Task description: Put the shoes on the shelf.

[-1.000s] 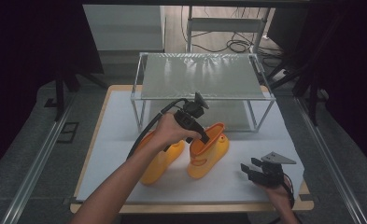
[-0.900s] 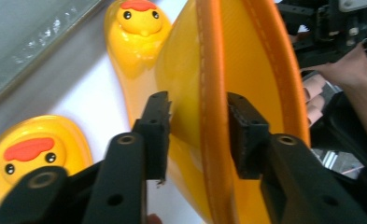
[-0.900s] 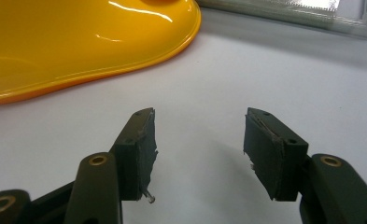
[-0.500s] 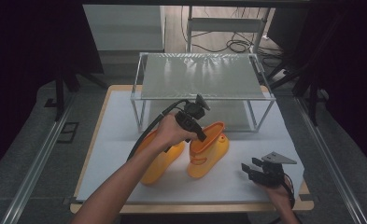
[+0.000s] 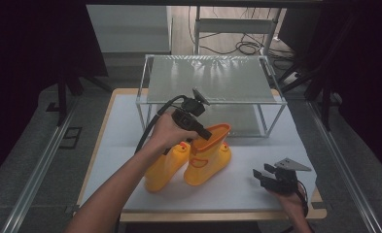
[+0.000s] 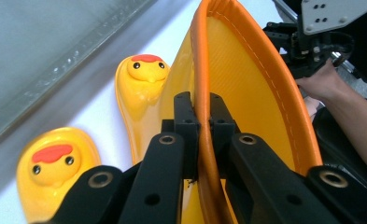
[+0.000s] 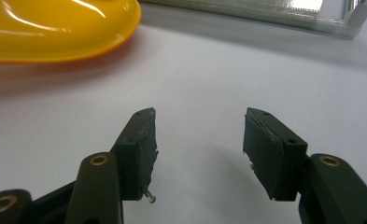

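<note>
1. Two yellow rubber boots stand side by side on the white desk, just in front of one glass-topped rack. Each toe carries a duck face.
2. The right boot, the one nearer the right hand-held gripper, has an orange rim.
3. The left hand-held gripper has just been closing; its jaws now clamp that orange rim, one pad inside the shaft and one outside.
4. The left boot touches the right boot and lies partly under the person's left hand.
5. The right hand-held gripper rests low on the desk, to the right of the boots and apart from them, jaws wide, nothing between.
</note>
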A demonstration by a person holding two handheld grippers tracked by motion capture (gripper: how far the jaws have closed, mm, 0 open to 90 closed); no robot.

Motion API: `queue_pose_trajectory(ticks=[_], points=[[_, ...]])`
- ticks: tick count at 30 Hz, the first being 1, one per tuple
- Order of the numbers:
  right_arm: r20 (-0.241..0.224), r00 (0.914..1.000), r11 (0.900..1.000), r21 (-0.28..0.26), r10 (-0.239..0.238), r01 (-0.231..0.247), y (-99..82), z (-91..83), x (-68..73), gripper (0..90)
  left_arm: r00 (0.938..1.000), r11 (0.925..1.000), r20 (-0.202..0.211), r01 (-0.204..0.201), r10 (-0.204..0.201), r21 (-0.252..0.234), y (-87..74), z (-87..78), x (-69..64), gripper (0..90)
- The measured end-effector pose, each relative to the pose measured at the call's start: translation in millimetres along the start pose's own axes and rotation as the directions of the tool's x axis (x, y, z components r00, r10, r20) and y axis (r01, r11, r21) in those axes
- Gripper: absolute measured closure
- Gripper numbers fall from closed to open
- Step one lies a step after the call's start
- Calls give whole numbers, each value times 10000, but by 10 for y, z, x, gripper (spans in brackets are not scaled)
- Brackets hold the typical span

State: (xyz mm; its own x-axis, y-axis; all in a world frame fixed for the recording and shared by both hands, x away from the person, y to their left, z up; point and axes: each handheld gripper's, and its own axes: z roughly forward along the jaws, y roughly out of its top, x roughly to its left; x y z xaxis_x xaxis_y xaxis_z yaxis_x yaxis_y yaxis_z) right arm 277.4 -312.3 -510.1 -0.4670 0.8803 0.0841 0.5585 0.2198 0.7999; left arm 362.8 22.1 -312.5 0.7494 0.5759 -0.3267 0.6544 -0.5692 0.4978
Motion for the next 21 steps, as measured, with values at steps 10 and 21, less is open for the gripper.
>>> queue_pose_trajectory(ticks=[10, 21], points=[[-4, 10000, 10000, 5, -32, 32, 2, 8, 17, 439, 9993, 9998, -300, -201, 200, -10, -307, -182, -11, 863], [17, 10000, 10000, 66, -35, 35, -4, 20, 17, 439, 9973, 9995, -670, -307, 308, 23, -672, -169, 78, 862]])
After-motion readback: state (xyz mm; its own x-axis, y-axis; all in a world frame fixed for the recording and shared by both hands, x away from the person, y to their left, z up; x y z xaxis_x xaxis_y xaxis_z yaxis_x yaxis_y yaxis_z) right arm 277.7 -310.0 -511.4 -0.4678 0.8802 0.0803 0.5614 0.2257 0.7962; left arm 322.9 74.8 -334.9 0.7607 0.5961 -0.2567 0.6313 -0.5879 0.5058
